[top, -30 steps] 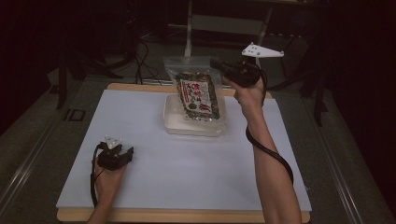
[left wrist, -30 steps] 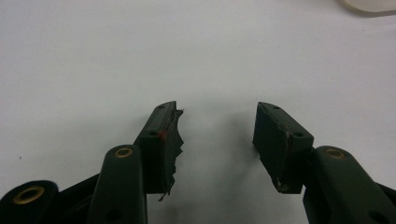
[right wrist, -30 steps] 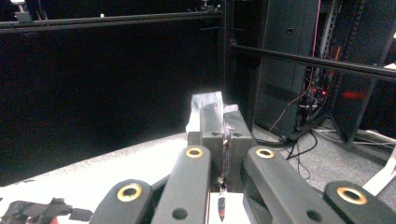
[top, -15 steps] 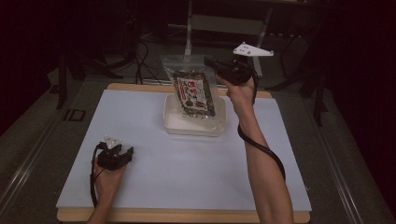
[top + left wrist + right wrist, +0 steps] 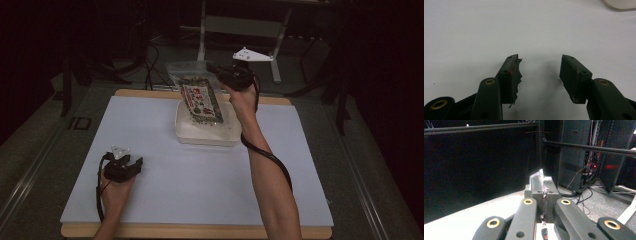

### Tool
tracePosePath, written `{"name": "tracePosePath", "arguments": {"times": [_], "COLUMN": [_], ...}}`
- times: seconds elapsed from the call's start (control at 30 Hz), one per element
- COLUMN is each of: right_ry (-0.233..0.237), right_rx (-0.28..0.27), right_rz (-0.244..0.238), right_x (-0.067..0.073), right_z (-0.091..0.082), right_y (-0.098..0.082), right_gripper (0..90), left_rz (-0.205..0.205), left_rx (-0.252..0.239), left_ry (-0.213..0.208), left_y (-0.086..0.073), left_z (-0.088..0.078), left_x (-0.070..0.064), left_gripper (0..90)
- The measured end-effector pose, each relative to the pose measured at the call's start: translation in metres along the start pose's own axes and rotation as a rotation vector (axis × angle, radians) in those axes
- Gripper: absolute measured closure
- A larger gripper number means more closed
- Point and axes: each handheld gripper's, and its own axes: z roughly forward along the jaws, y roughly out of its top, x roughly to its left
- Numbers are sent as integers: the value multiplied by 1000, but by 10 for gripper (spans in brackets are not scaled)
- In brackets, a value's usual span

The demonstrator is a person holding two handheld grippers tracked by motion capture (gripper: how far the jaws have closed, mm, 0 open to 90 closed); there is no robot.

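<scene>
Near the front-left corner of the white table [image 5: 165, 200], the left gripper [image 5: 121, 167] is rested, jaws parted and empty. Farther back, the printed bag [image 5: 201, 98] is pinched in the right gripper [image 5: 212, 70] above the white tray [image 5: 205, 135] by the far edge; lowering it in seems called for next.

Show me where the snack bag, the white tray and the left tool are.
snack bag [image 5: 199, 97], high view, on its printed label.
white tray [image 5: 207, 136], high view, on its near wall.
left tool [image 5: 133, 163], high view, between its open jaw tips.
</scene>
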Motion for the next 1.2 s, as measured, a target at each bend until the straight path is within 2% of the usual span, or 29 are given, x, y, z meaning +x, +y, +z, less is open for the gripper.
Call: {"name": "tracePosePath", "arguments": {"times": [0.17,0.37,0.63,0.73,0.83,0.9,0.97,1.03,1.2], "right_ry": [19,35,30,30,8,37,45,29,6], "right_rx": [31,79,187,230,309,289,274,275,258], "right_rz": [-15,-17,-77,-100,-146,-114,-96,-102,-76], "right_x": [1,-7,-13,-11,-8,-9,-8,-6,1], "right_z": [4,-13,-38,-40,-36,-37,-37,-35,-27], "right_y": [-4,-14,-15,-19,-30,-35,-38,-38,-37], "right_gripper": [897,892,857,835,824,824,823,833,845], "left_rz": [1,14,19,20,24,24,26,28,28], "left_rx": [-1,7,10,12,13,13,14,15,17], "left_ry": [0,7,13,12,13,13,13,13,14], "left_y": [0,0,0,0,0,0,0,0,0], "left_z": [0,0,0,0,0,0,1,1,1], "left_x": [0,-1,-3,-3,-3,-3,-3,-3,-3], "left_gripper": [499,497,496,496,496,496,496,496,495]}}
